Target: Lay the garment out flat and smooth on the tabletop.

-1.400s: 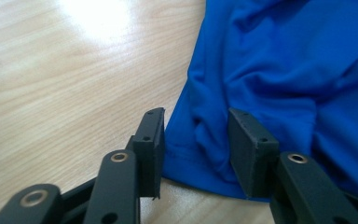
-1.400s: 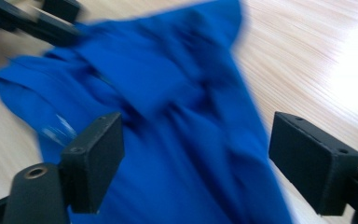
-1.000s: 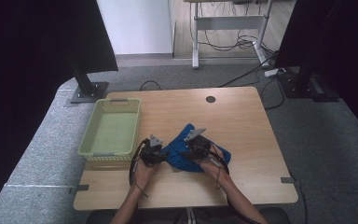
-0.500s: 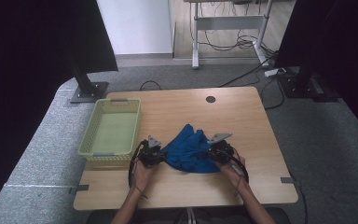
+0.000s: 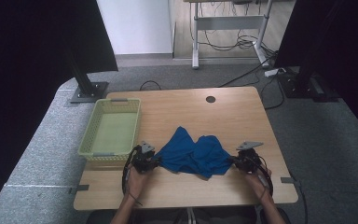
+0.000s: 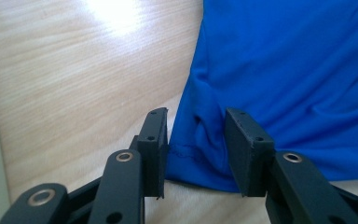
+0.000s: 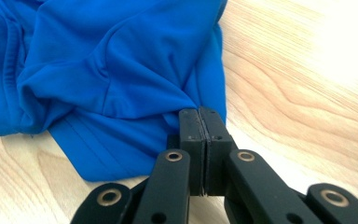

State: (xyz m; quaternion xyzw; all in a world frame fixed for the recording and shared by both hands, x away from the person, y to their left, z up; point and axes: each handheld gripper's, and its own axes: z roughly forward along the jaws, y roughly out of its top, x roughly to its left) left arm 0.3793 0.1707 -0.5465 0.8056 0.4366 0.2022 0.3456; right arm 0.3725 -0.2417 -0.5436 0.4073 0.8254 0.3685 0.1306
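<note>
A blue cloth (image 5: 193,154) lies spread across the front middle of the wooden table (image 5: 191,112), stretched between the two grippers. My left gripper (image 5: 156,161) holds its left edge. In the left gripper view the jaws stand a little apart, with a bunched fold and hem of the cloth (image 6: 284,70) pressed between the left gripper's (image 6: 196,119) pads. My right gripper (image 5: 233,161) is at the cloth's right end. In the right gripper view the right gripper (image 7: 199,112) is shut tight on a pinch of the cloth (image 7: 107,70), and creases fan out from its tips.
A pale green basket (image 5: 93,151) stands on the table's left side, just left of my left hand. A round dark hole (image 5: 210,99) sits near the far edge. Bare wood runs behind the cloth and along the front edge.
My right gripper has moved to the right with the cloth in its jaws, drawing the bunched cloth out wide. The left gripper has edged slightly left at the cloth's other end.
</note>
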